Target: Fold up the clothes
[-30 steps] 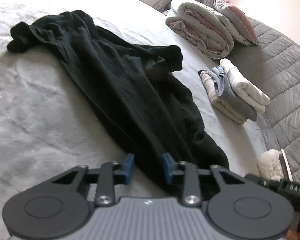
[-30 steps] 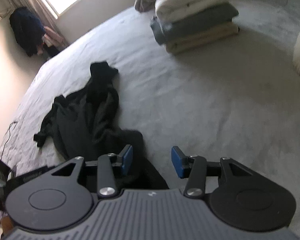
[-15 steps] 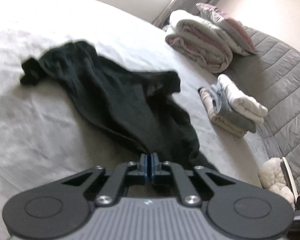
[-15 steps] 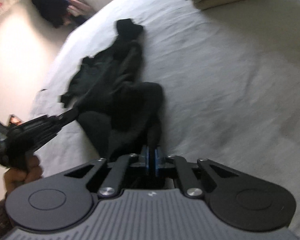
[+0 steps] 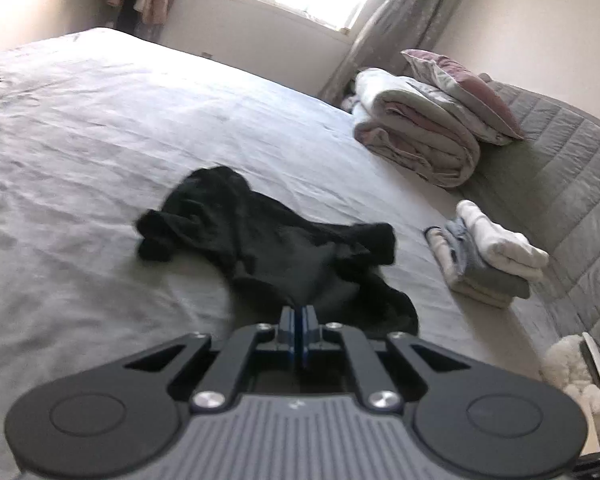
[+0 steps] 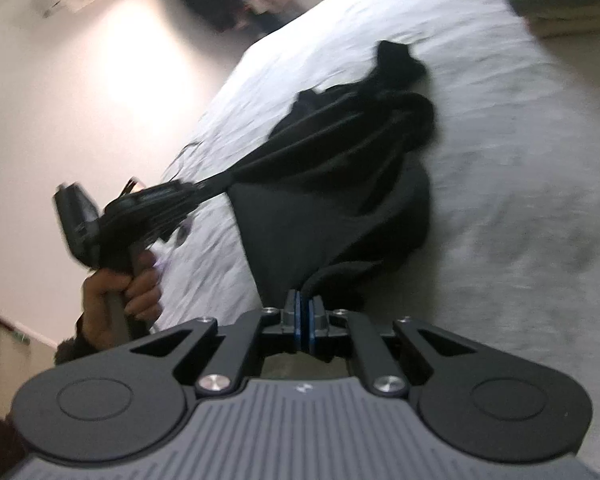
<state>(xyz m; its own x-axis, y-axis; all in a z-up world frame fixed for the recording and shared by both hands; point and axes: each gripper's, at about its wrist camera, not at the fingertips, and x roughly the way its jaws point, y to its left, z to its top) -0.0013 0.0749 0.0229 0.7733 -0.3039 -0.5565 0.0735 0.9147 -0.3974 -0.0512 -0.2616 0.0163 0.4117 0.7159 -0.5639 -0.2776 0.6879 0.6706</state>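
Both grippers clamp a black garment (image 5: 284, 248) above a grey bed (image 5: 100, 140).
Left gripper (image 5: 299, 320) and right gripper (image 6: 304, 312) pinch its near edge, jaws closed on cloth.

Grey-sheeted bed (image 5: 100, 128) under black garment (image 5: 268, 248), folded stack (image 5: 488, 256), rolled duvet (image 5: 416, 140).

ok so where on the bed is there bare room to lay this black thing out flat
Widest bare sheet lies left of the black garment, running toward the window. A narrower strip separates the garment from the folded stack. The headboard side is crowded: folded stack, rolled duvet, pillow. Both the left gripper and right gripper clamp the garment.
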